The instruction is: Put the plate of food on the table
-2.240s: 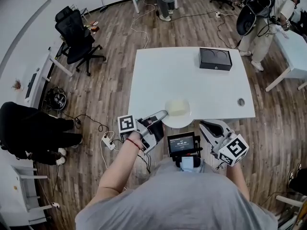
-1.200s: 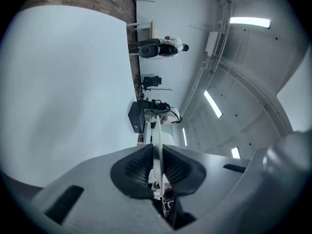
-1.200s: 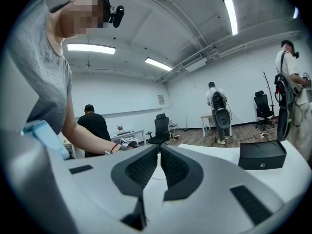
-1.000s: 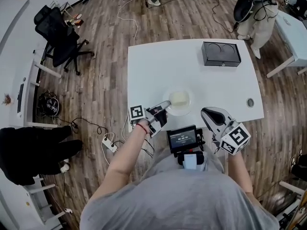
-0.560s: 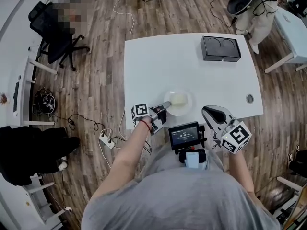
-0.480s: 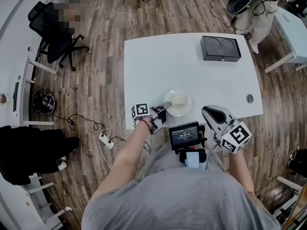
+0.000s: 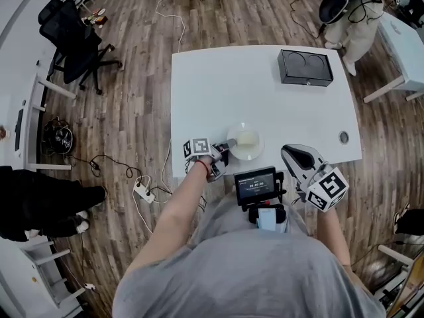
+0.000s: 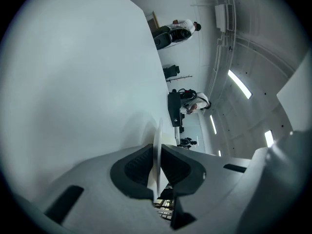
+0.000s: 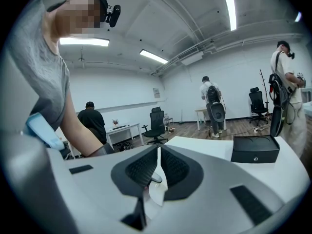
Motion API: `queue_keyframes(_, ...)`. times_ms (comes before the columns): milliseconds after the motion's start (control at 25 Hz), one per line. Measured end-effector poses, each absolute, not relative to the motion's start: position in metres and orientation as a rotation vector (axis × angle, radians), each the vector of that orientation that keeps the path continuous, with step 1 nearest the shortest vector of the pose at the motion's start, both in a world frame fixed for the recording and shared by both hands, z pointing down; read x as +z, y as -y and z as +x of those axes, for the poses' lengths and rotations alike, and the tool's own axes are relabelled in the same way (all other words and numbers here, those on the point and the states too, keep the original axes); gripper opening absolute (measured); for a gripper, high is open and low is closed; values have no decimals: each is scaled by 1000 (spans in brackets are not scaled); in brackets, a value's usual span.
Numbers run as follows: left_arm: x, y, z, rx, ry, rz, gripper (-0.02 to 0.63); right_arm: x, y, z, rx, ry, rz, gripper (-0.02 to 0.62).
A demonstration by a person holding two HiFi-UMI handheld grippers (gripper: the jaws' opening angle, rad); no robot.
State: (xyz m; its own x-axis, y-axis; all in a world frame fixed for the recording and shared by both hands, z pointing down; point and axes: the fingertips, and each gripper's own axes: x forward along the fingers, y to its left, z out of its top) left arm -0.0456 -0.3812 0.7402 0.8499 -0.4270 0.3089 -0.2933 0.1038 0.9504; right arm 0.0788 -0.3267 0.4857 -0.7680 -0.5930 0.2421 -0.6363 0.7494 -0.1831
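A white plate (image 7: 252, 152) carrying a pale slab of food (image 7: 246, 138) is over the white table (image 7: 218, 91), near its front edge. My left gripper (image 7: 228, 146) is shut on the plate's left rim. In the left gripper view the rim (image 8: 159, 135) runs edge-on between the closed jaws of the left gripper (image 8: 157, 152), close above the table (image 8: 73, 72); I cannot tell whether it touches. My right gripper (image 7: 289, 152) hangs off the table's front edge, right of the plate, shut and empty. The right gripper (image 9: 158, 167) has nothing in it.
A black box (image 7: 305, 67) sits at the table's far right, the same black box (image 9: 254, 149) showing in the right gripper view. A round cable hole (image 7: 343, 138) is near the right front corner. Office chairs (image 7: 73, 32) and cables lie left; a person (image 7: 351, 5) stands beyond the table.
The plate, held by my left gripper, has gone from overhanging the front edge to lying fully over the table. In the last half second it barely moved. The right gripper stayed put.
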Motion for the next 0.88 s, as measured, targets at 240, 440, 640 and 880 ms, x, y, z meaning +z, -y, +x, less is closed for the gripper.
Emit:
queue_keyframes(240, 750, 385, -50, -4, 736, 1489, 42, 488, 326, 78, 385, 2788, 972, 34)
queue_keyframes(440, 754, 388, -55, 151, 843, 1562, 58, 487, 327, 79, 378, 2789, 973, 34)
queue_keyframes(640, 751, 392, -72, 380, 1004, 1727, 72, 487, 324, 82, 374, 2783, 982, 34)
queue_keyframes(880, 748, 391, -78, 518, 1056, 1807, 72, 488, 322, 88, 379, 2777, 997, 34)
